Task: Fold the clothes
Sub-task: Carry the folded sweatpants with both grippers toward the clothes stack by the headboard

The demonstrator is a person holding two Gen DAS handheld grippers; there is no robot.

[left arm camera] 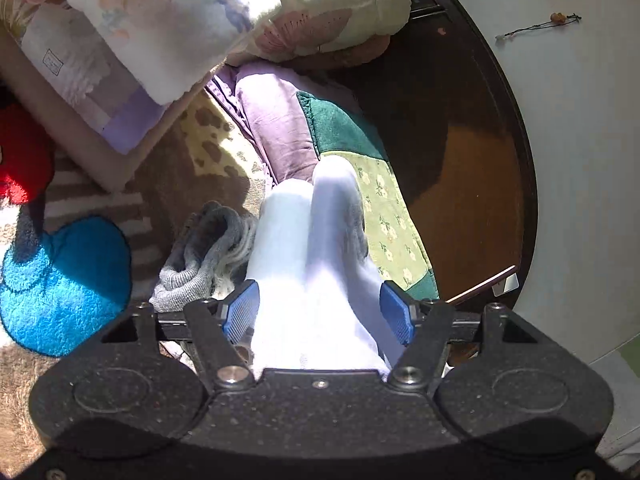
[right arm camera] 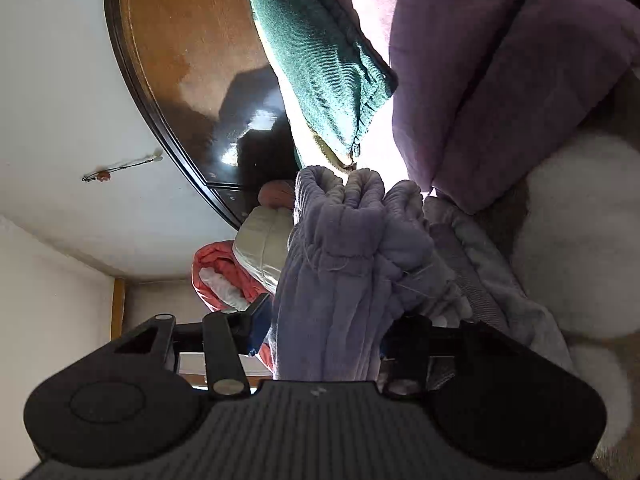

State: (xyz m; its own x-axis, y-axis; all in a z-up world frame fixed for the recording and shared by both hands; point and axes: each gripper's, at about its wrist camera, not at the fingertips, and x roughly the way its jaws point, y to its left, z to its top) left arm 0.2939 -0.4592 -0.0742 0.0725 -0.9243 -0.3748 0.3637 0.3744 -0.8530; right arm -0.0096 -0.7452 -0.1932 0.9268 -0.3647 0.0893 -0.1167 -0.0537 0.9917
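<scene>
Bedding pile (left arm camera: 168,20) fills the far-left side of the bed in the left wrist view: pale floral quilts, folded and stacked. Below it, a brown patterned blanket (left arm camera: 168,184) covers the bed surface, with a blue fuzzy patch (left arm camera: 68,284) and a red one (left arm camera: 20,156) at the left edge. Purple quilt (left arm camera: 276,128) with a green patchwork panel (left arm camera: 340,128) runs along the bed's right edge, against the dark wooden bed frame (left arm camera: 472,152).

White garment (left arm camera: 316,264) sits bunched in two folds between the left gripper (left arm camera: 318,310) pads; both blue pads (left arm camera: 242,310) press its sides, so it's clamped on the cloth. A grey sock-like knit (left arm camera: 208,248) lies just beside it on the left, on the blanket.

Right wrist view (camera rolled, frame looks upside down): right gripper (right arm camera: 324,332) has lavender-grey gathered fabric (right arm camera: 352,248) running through it. One blue pad (right arm camera: 260,324) touches the cloth; the other finger is hidden behind fabric, so grip state is unclear from this. Same purple quilt (right arm camera: 500,72) and green panel (right arm camera: 320,52) sit just beyond the fabric. A coral cloth (right arm camera: 216,272) is near the frame (right arm camera: 168,120).
</scene>
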